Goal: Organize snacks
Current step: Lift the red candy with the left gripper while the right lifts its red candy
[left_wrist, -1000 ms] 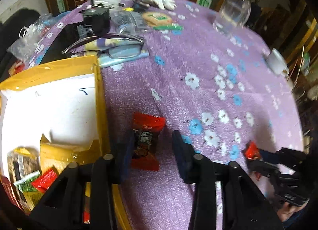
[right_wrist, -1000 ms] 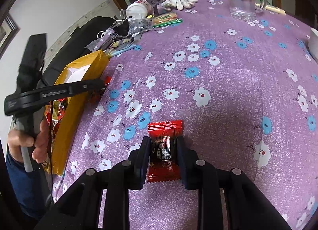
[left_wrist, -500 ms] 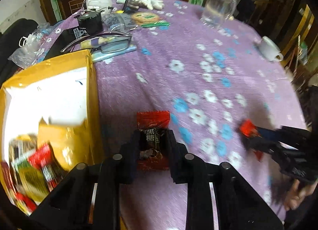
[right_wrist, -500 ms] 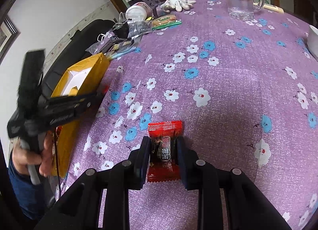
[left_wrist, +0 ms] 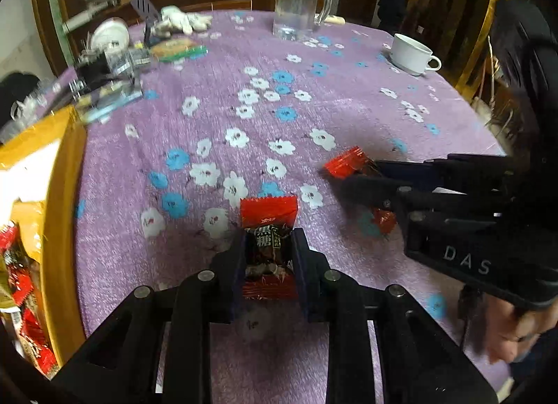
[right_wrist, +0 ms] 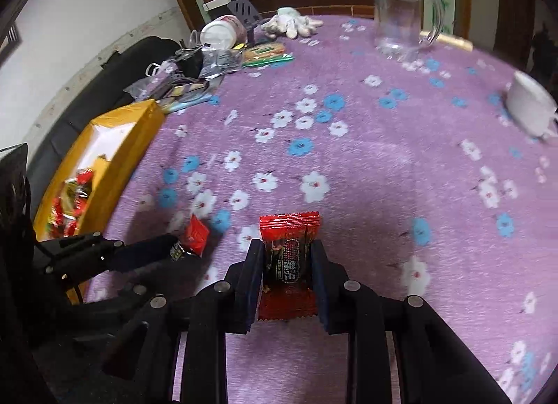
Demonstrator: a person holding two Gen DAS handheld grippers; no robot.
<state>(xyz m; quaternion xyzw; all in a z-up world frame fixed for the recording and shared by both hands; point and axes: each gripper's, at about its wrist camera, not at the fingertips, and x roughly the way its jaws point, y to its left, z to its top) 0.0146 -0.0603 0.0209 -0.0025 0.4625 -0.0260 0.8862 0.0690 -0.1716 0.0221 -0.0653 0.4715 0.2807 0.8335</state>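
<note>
My left gripper (left_wrist: 269, 241) is shut on a red and black snack packet (left_wrist: 268, 229), held close over the purple flowered tablecloth (left_wrist: 348, 107). In the right wrist view the same left gripper (right_wrist: 174, 246) comes in from the left with that packet (right_wrist: 196, 234). My right gripper (right_wrist: 286, 248) is shut on a second red packet (right_wrist: 289, 229), which also shows at the right (left_wrist: 347, 161) in the left wrist view. A yellow box (left_wrist: 61, 195) holding several snack packets stands at the table's left edge (right_wrist: 139, 132).
A glass jug (left_wrist: 300, 3) and a white cup (left_wrist: 411, 53) stand at the far side. Gloves (right_wrist: 293, 22), a jar (right_wrist: 219, 32) and loose packets crowd the back left corner. A person's hand (left_wrist: 516, 330) holds the right gripper's handle.
The left gripper's jaws closed on the packet beside the yellow box, then carried it right, away from the box and nearer the right gripper. The right gripper kept still with its packet.
</note>
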